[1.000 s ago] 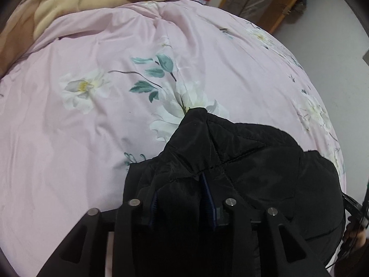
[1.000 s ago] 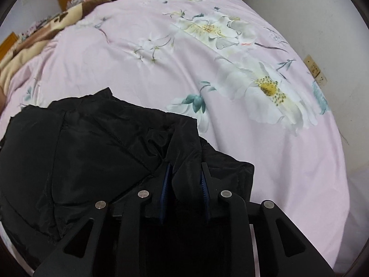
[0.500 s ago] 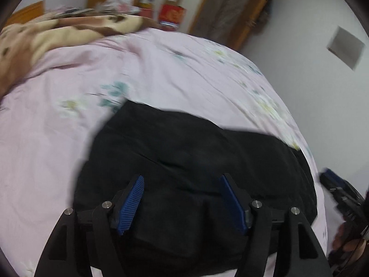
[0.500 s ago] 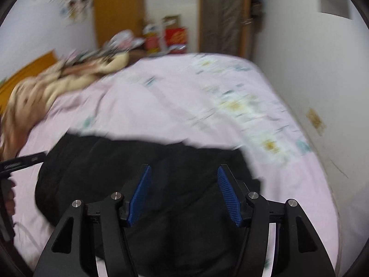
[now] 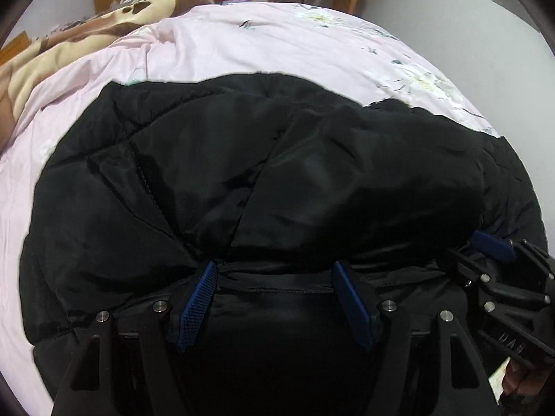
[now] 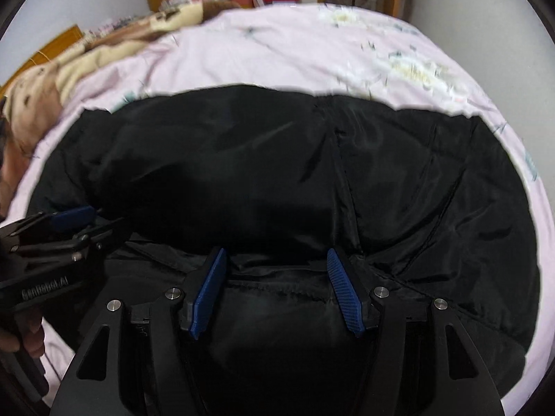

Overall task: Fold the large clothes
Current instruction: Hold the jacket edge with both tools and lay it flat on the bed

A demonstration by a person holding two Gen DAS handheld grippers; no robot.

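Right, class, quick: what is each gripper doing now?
Left gripper: jaws open, over the black jacket.
Right gripper: jaws open, holding nothing.

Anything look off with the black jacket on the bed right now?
Nothing stands out. The black jacket lies bundled in a thick fold on the pink quilt, puffy and creased but intact. Both tongs, left and right, have just opened and grip nothing.

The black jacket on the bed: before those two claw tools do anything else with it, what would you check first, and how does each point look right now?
1. Left gripper let go: ok, jaws apart after just opening.
2. Right gripper let go: ok, likewise.
3. Black jacket resting on the pink bedspread: ok.
4. Fold neat and even: cannot tell, fabric looks puffy.
5. Grippers apart from each other: ok.
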